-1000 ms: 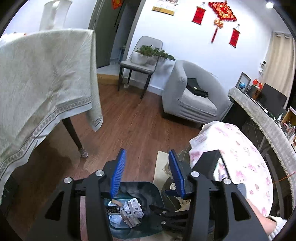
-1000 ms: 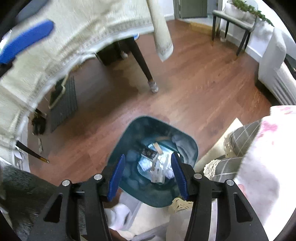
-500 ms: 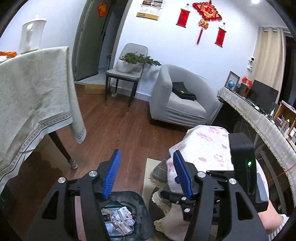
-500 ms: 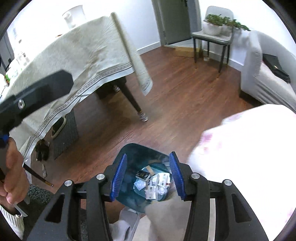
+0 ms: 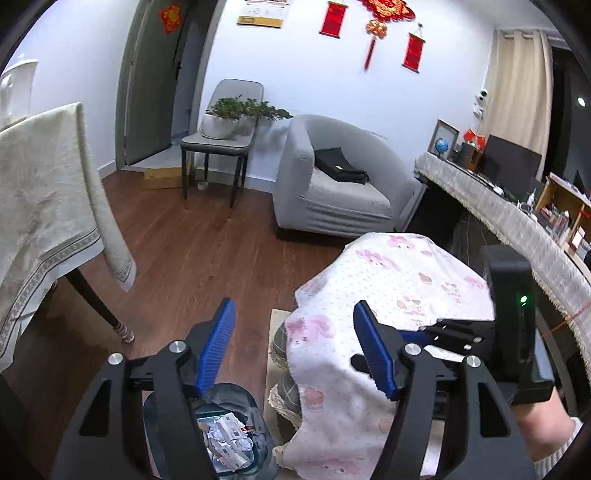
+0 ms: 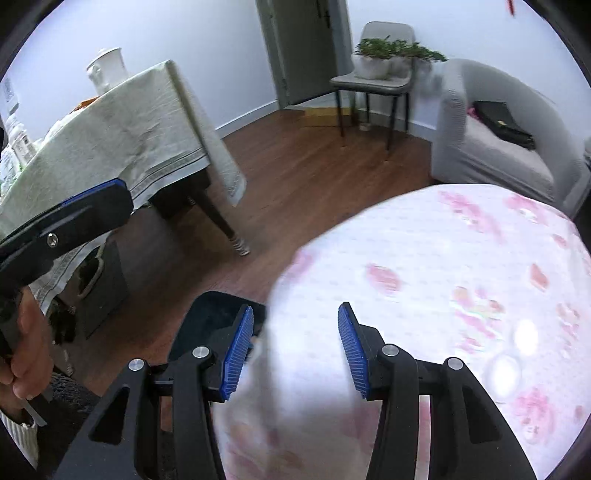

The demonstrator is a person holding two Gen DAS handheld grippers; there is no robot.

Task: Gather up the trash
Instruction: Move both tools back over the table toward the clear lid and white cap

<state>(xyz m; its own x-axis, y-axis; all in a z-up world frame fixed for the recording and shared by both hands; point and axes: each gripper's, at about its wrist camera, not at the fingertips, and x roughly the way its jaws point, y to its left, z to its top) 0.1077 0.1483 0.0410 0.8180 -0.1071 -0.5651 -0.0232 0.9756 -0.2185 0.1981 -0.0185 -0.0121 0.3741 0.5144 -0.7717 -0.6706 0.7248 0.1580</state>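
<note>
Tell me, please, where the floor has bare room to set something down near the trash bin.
Bare wood floor lies open between the draped table, the grey chair and the armchair. It is crowded around the trash bin: the pink-patterned cloth and a plaid cushion press beside it.

My left gripper (image 5: 293,349) is black with ribbed blue pads, and my right gripper (image 6: 295,354) matches it. The trash bin (image 5: 258,406) is dark teal, holding crumpled white paper (image 5: 225,439). The cloth (image 5: 391,288) beside it is white with pink rabbits and fine dots. The floor (image 5: 207,251) is reddish-brown wood plank. The tablecloth (image 5: 40,192) is pale cream with a grey patterned border band. The armchair (image 5: 332,192) is light grey, with a black bag (image 5: 340,170) on its seat. Red hangings (image 5: 332,18) show against the white wall.
</note>
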